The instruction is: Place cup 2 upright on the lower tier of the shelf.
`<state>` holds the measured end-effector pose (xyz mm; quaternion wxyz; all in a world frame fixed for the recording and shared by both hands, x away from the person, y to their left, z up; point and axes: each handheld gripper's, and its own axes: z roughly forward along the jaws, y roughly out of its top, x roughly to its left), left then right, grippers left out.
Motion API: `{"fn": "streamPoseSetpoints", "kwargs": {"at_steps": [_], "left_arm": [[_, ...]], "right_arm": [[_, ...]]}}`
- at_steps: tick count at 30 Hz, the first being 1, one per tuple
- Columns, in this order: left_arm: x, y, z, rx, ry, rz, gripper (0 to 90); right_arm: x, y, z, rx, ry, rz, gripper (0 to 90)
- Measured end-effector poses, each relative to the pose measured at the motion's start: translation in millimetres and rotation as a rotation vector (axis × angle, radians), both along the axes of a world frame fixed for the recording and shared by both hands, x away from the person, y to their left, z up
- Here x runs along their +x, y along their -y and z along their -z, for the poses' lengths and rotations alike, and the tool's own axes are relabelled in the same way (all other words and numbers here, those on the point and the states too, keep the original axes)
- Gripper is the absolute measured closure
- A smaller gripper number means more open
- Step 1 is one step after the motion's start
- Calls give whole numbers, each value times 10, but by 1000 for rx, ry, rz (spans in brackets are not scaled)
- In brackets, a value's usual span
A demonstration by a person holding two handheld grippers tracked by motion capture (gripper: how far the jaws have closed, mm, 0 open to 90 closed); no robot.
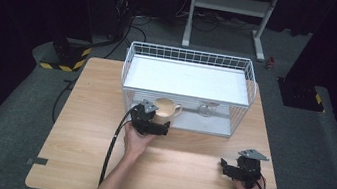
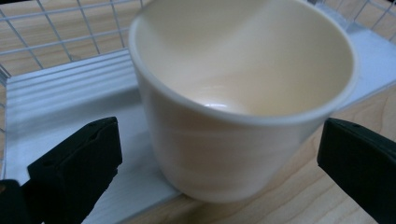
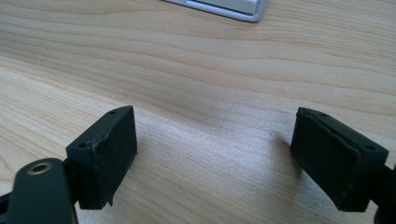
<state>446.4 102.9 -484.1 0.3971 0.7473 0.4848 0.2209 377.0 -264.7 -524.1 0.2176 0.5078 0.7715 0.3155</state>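
Cream mug (image 2: pixel 243 107) at wire basket (image 1: pixel 192 57) front, apparently ungrasped; left gripper (image 2: pixel 219 158) wide around it, right gripper (image 3: pixel 219 158) wide, idle over table (image 3: pixel 196 60).

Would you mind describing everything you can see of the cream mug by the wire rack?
The cream mug is smooth and glossy, likely ceramic or plastic, with a thin rounded rim, an empty interior and a handle seen in the high view. It stands upright at the front edge of the white wire rack, partly on its pale base tray. The left gripper sits open around it, jaws on either side, not touching.
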Motion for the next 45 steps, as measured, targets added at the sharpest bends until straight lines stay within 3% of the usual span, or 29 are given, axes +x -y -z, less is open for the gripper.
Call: {"fn": "streamPoseSetpoints", "kwargs": {"at_steps": [8,13,33,41,45], "left_arm": [[-52,19,78,31,-10,-18,96],[-62,30,105,29,-14,-15,142],[-43,73,99,43,-13,-52,212],[-20,82,113,40,-14,-71,274],[5,95,109,61,-20,-78,311]], "right_arm": [[-1,-1,0,2,-1,2,147],[-1,0,0,0,-1,1,147],[0,0,0,0,0,0,147],[0,0,0,0,0,0,147],[0,0,0,0,0,0,147]]}}
